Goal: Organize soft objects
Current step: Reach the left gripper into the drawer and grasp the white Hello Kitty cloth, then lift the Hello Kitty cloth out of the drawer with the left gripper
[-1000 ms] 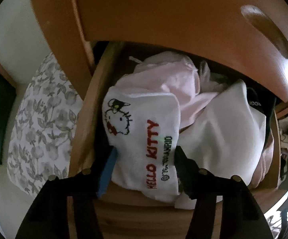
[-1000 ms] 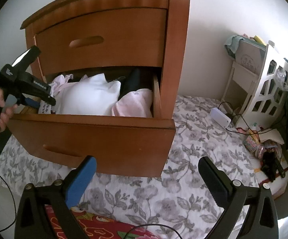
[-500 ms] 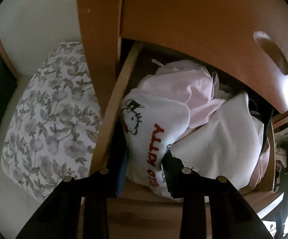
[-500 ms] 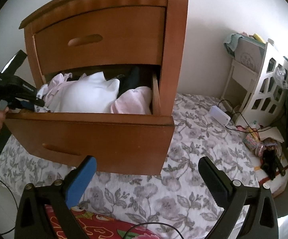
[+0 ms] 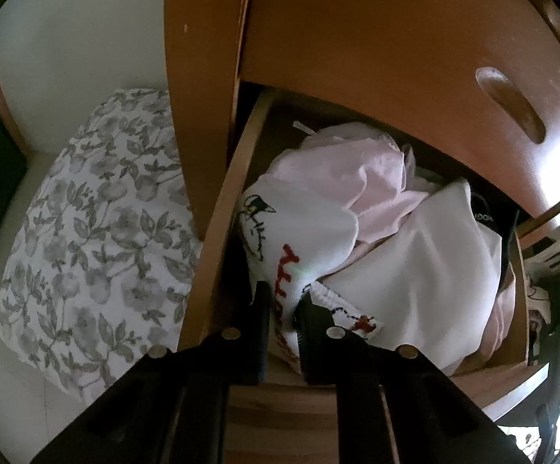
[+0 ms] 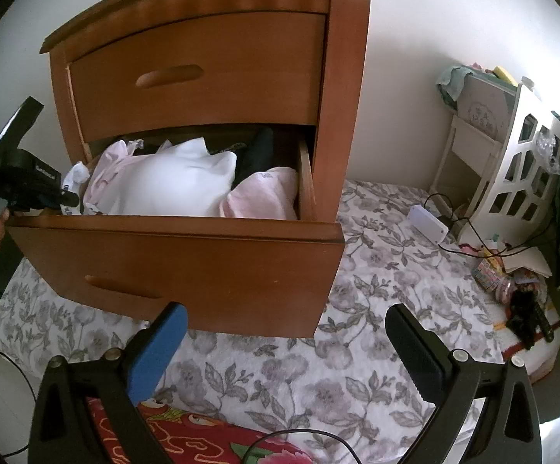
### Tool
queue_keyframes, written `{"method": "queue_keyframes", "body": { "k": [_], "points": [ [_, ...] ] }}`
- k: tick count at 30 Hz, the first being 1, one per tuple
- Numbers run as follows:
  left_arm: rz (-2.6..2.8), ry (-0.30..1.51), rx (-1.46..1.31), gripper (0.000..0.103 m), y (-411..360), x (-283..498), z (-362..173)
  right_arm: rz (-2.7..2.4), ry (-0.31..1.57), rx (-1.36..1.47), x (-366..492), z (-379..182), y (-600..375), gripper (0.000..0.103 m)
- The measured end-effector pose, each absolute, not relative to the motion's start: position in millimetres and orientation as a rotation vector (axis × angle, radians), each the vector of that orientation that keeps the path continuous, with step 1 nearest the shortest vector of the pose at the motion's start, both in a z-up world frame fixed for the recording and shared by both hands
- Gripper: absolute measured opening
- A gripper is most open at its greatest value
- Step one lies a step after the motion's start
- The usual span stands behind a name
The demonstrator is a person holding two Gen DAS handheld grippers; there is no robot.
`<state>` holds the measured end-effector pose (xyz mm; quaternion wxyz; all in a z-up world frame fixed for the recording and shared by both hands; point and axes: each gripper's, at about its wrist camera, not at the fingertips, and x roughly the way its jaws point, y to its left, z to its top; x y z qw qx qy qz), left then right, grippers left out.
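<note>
The lower drawer [image 6: 187, 255] of a wooden nightstand stands pulled out and is full of soft clothes. My left gripper [image 5: 283, 301] is shut on a white Hello Kitty cloth [image 5: 295, 232] at the drawer's front left corner; it also shows in the right wrist view [image 6: 69, 199]. Beside the cloth lie a pink garment [image 5: 353, 178], a white garment [image 5: 427, 270] and a dark item [image 5: 489, 220]. My right gripper [image 6: 284, 344] is open and empty, low in front of the drawer above the floral sheet.
The shut upper drawer [image 6: 202, 73] overhangs the open one. A floral bedsheet [image 6: 376, 270] covers the surface around the nightstand. A white power strip [image 6: 427, 224], cables, a white shelf [image 6: 512, 170] and small clutter lie at the right. A red patterned cloth [image 6: 202, 437] lies below my right gripper.
My left gripper has closed from wide open onto the Hello Kitty cloth, bunching it, and shifted left. The right gripper has barely moved.
</note>
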<state>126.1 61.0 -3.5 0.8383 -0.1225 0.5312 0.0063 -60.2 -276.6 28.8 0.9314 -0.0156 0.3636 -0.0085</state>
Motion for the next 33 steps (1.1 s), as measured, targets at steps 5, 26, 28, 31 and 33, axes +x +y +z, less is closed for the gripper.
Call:
{"method": "queue_keyframes", "body": {
  "k": [5, 26, 28, 31, 33],
  "points": [
    [0.014, 1.114, -0.266, 0.008, 63.2, 124.8, -4.0, -0.016, 0.744, -0.033, -61.4, 29.6, -275.8, 0.103],
    [-0.027, 0.819, -0.336, 0.006, 66.8, 83.6, 67.3, -0.019, 0.744, -0.037, -63.4, 32.2, -275.1, 0.103],
    [-0.036, 0.775, -0.332, 0.006, 64.3, 78.2, 81.1, -0.019, 0.746, -0.037, -63.3, 32.3, -275.6, 0.103],
    [-0.053, 0.711, -0.33, 0.006, 60.5, 69.8, 100.8, -0.02, 0.746, -0.037, -62.8, 32.4, -275.2, 0.103],
    [-0.073, 0.673, -0.332, 0.006, 58.9, 62.9, 113.7, -0.019, 0.745, -0.037, -62.9, 32.2, -275.1, 0.103]
  ]
}}
